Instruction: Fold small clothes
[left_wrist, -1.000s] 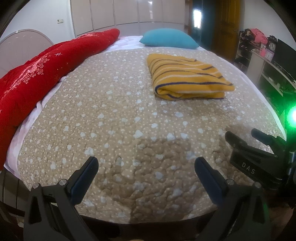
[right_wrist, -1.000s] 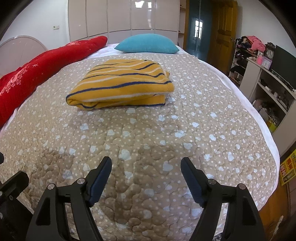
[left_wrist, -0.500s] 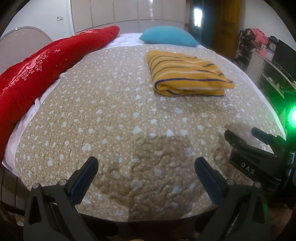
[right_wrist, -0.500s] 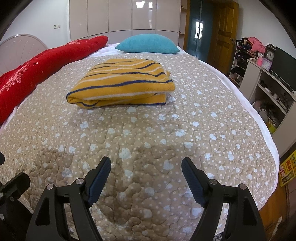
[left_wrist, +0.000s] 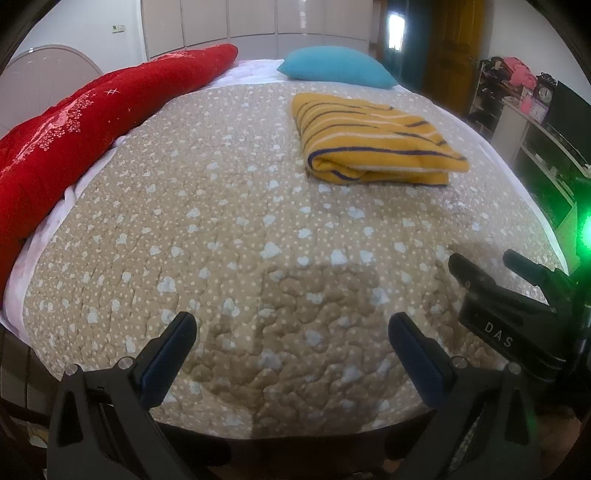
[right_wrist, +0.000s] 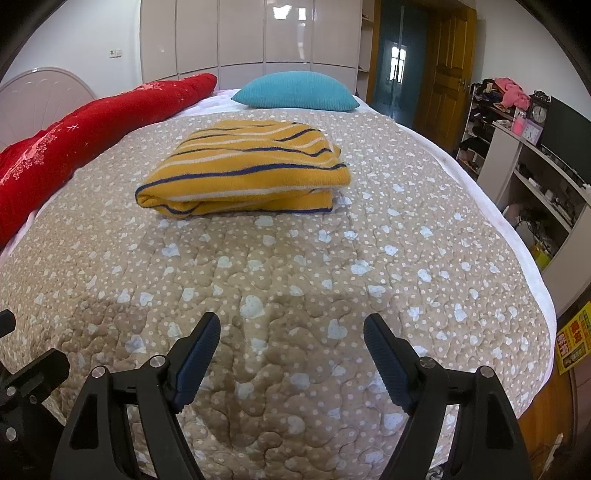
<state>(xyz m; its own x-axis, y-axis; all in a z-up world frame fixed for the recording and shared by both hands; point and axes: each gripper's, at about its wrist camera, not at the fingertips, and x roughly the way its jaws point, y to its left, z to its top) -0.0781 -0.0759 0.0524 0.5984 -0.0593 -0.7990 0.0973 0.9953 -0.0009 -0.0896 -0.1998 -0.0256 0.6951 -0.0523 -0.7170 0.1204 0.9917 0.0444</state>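
A yellow garment with dark blue and white stripes (left_wrist: 373, 144) lies folded in a neat stack on the beige dotted bedspread (left_wrist: 229, 229), toward the far right in the left wrist view and at the middle far side in the right wrist view (right_wrist: 247, 173). My left gripper (left_wrist: 291, 332) is open and empty over the near edge of the bed. My right gripper (right_wrist: 291, 332) is open and empty, also near the front edge, well short of the garment. The right gripper also shows in the left wrist view (left_wrist: 513, 299) at the right.
A long red quilt (left_wrist: 74, 125) lies along the left side of the bed. A teal pillow (right_wrist: 295, 92) sits at the head. Shelves with clutter (right_wrist: 535, 155) stand to the right of the bed. A wooden door (right_wrist: 447, 70) is at the back right.
Both grippers have drawn back and risen slightly from the bed; the folded garment sits a little farther off in both views. Jaws stay open.
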